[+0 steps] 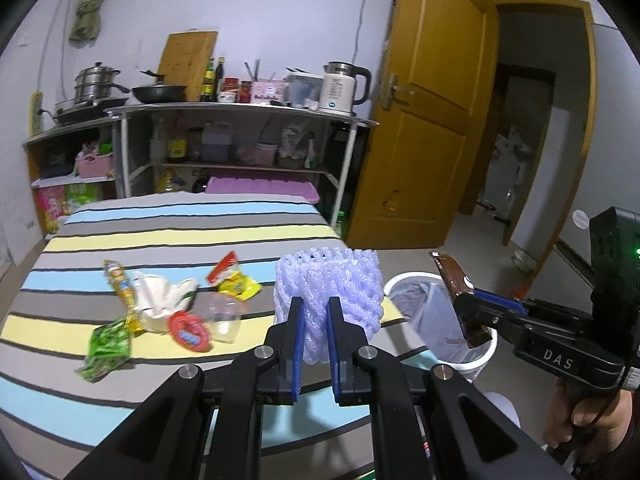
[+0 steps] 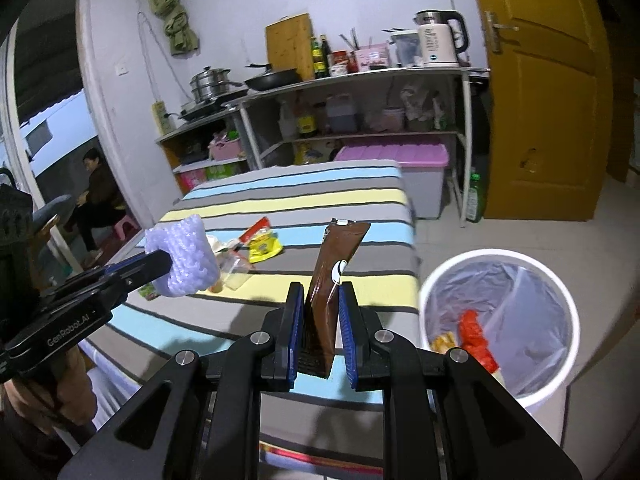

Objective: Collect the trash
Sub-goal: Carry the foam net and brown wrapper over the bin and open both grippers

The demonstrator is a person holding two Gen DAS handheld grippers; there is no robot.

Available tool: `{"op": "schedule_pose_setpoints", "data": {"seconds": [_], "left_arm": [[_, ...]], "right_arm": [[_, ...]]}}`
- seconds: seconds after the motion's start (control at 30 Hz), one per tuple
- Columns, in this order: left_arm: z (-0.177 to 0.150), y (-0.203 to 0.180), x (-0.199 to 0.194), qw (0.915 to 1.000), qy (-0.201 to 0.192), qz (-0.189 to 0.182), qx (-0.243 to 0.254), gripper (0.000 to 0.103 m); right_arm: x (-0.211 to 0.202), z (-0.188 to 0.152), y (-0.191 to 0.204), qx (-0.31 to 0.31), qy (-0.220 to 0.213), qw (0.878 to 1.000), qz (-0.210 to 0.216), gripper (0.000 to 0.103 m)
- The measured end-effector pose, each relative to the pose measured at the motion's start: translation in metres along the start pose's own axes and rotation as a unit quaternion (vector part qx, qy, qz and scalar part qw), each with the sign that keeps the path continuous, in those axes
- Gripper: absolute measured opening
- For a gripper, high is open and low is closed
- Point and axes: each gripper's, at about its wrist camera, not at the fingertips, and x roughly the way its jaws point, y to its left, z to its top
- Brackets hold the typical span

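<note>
My left gripper (image 1: 315, 308) is shut on a pale purple foam fruit net (image 1: 328, 292), held above the striped table's right end; that net (image 2: 188, 260) also shows at the left of the right wrist view. My right gripper (image 2: 322, 300) is shut on a brown sachet wrapper (image 2: 332, 272) standing upright between the pads, beside the white bin (image 2: 500, 320). In the left wrist view the wrapper (image 1: 460, 292) hangs over the bin (image 1: 436, 320). Several wrappers lie on the table: a green packet (image 1: 106, 348), a yellow packet (image 1: 240, 286), a red ring (image 1: 188, 330), a white crumpled tissue (image 1: 160, 300).
The bin has a clear liner and holds red and yellow scraps (image 2: 472, 336). Behind the striped table (image 1: 160, 236) stands a metal shelf (image 1: 240, 112) with pans, bottles and a kettle. A yellow door (image 1: 432, 120) stands open at right. A person (image 2: 96, 196) sits in the doorway at left.
</note>
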Motion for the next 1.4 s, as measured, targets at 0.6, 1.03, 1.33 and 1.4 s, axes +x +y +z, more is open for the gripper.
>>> {"op": "schedule_pose_setpoints", "data": {"seconds": [0.6,1.03,1.33,1.4], "left_arm": [[0.016,-0.073,0.069,0.9967,0.028,-0.065,0.040,0.010],[0.016,-0.107,0.124,0.9917,0.065,-0.096,0.056,0.010],[0.009,-0.126,0.162,0.9867,0.093,-0.112,0.072,0.011],[0.007,-0.128,0.171,0.9859,0.100,-0.113,0.073,0.011]], "right_arm": [[-0.017,-0.004,-0.081,0.065,-0.010,0.995,-0.071,0.018],[-0.004,-0.007,-0.121,0.095,0.007,0.991,-0.093,0.019],[0.011,-0.010,-0.145,0.110,0.023,0.988,-0.106,0.019],[0.013,-0.010,-0.149,0.111,0.026,0.988,-0.108,0.019]]}}
